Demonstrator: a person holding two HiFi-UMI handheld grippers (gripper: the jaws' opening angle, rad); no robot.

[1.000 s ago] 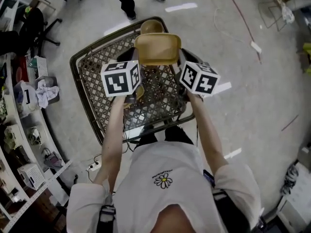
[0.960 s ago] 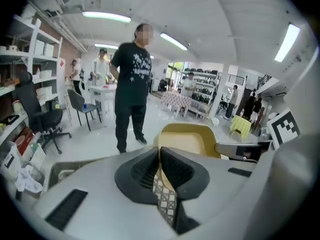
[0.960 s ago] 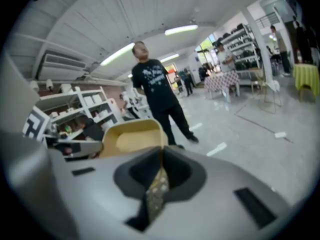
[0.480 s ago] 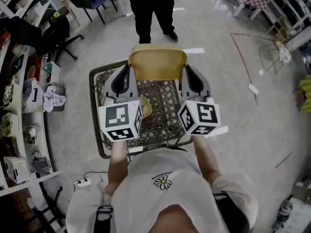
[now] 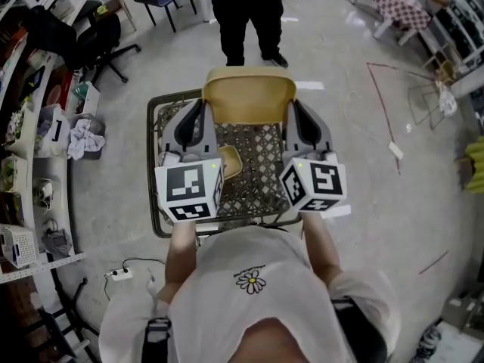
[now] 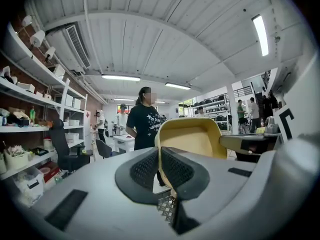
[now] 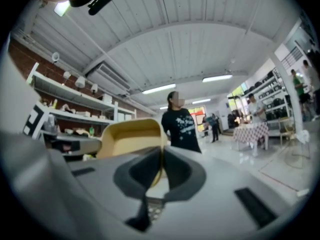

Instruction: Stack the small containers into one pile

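Observation:
A yellow container [image 5: 249, 97] hangs in the air over a brown lattice basket [image 5: 160, 225], gripped on both side walls. My left gripper [image 5: 198, 118] is shut on its left wall and my right gripper [image 5: 298, 121] is shut on its right wall. In the left gripper view the jaws [image 6: 159, 156] pinch the thin yellow wall, with the container [image 6: 192, 139] rising behind them. In the right gripper view the jaws [image 7: 162, 161] clamp the opposite wall of the container [image 7: 131, 136]. A second yellow container [image 5: 229, 162] lies inside the basket, partly hidden by the left marker cube.
A person in black [image 5: 246, 10] stands on the floor just beyond the basket. Shelves with clutter [image 5: 30, 127] run along the left, with an office chair [image 5: 98, 40] near them. A power strip and cable [image 5: 119, 273] lie by my feet.
Both grippers have kept their hold on the yellow container. They and the container now sit lower and nearer to me in the head view, which has swung to show more of the room ahead.

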